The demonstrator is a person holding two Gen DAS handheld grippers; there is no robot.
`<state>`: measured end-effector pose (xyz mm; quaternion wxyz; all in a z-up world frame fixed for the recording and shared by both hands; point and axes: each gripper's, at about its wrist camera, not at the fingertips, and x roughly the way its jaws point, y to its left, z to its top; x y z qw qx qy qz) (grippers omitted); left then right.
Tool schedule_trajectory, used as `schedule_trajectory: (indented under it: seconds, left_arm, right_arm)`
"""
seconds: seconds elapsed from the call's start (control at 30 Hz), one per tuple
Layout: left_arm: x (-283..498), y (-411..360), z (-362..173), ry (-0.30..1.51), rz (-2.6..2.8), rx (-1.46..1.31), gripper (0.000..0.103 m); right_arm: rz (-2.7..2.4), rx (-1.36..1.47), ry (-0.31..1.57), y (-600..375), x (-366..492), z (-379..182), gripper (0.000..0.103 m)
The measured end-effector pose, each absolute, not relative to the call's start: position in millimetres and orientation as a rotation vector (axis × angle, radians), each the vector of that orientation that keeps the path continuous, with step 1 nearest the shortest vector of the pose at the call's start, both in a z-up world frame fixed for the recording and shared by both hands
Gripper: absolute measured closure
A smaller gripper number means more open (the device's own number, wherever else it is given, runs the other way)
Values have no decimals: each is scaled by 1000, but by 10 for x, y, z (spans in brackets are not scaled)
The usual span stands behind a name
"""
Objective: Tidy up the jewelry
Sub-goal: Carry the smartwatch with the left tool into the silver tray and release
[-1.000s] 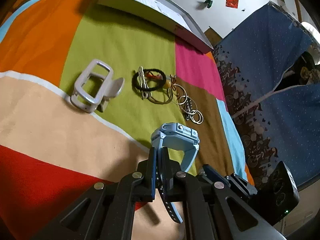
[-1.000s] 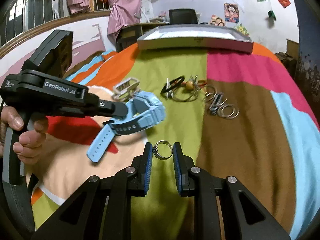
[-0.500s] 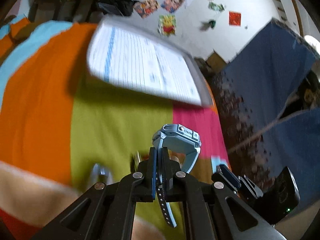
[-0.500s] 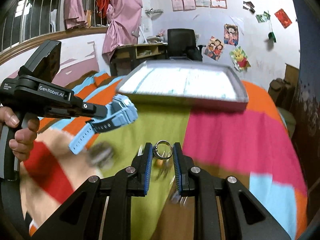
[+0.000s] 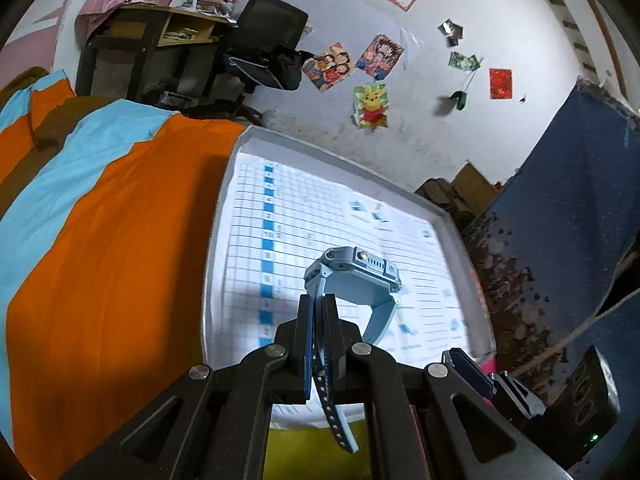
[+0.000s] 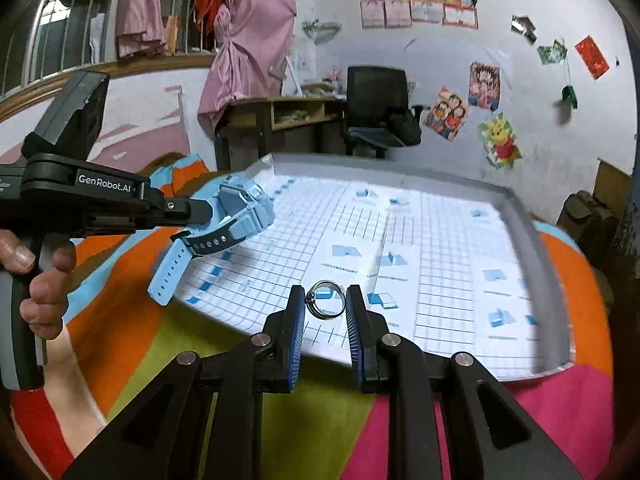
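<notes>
A light blue wristwatch [image 5: 354, 276] hangs by its strap from my left gripper [image 5: 318, 320], which is shut on it; the watch [image 6: 240, 210] also shows at the left of the right wrist view, held over the near left corner of the tray. My right gripper [image 6: 325, 300] is shut on a small silver ring [image 6: 326, 300], held upright between the pads above the tray's near edge. The shallow white tray [image 5: 320, 148], lined with a gridded printed sheet, lies on the colourful bedspread; its rim [image 6: 400, 166] spans the view.
A striped bedspread [image 5: 100, 240] in orange, blue, green and pink covers the bed. A hand [image 6: 40, 280] grips the left tool's handle. Beyond the bed stand a desk [image 6: 280, 116] and a black chair [image 6: 376, 96]. A dark blue cloth [image 5: 580, 220] hangs at the right.
Both grippers have moved forward and tilted up from the jewellery pile to the tray, still holding the watch and the ring. The pile and the grey clip have dropped out of view.
</notes>
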<state>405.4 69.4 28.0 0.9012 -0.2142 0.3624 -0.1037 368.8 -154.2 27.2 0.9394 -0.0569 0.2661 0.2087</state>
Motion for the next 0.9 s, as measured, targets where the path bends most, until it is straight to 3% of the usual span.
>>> schedule_trajectory:
  seconds: [0.23, 0.33, 0.37, 0.4, 0.6, 0.67, 0.8, 0.9]
  left_arm:
    - [4089, 699, 75, 767, -196, -435, 95]
    - [4047, 733, 39, 764, -170, -461, 92]
    - [4039, 745, 39, 762, -161, -464, 85]
    - [4030, 754, 50, 761, -153, -463, 74]
    - [3733, 763, 234, 665, -119, -441, 29]
    - [3527, 740, 343, 607, -121, -423, 20]
    - [3037, 722, 534, 498, -94, -367, 3]
    - [2637, 730, 649, 433, -74, -329, 0]
  right_arm:
    - [437, -66, 602, -1552, 3837, 104, 84]
    - [423, -52, 612, -1608, 3817, 51, 73]
    - [418, -46, 608, -1627, 3791, 58, 65]
    - [413, -43, 603, -1638, 3782, 67, 63]
    - [382, -35, 534, -1733, 3505, 274, 60]
    - [377, -33, 496, -1759, 3340, 380, 48]
    - [378, -15, 426, -1826, 2944, 592, 39]
    - [376, -2, 388, -1900, 2658, 728, 32]
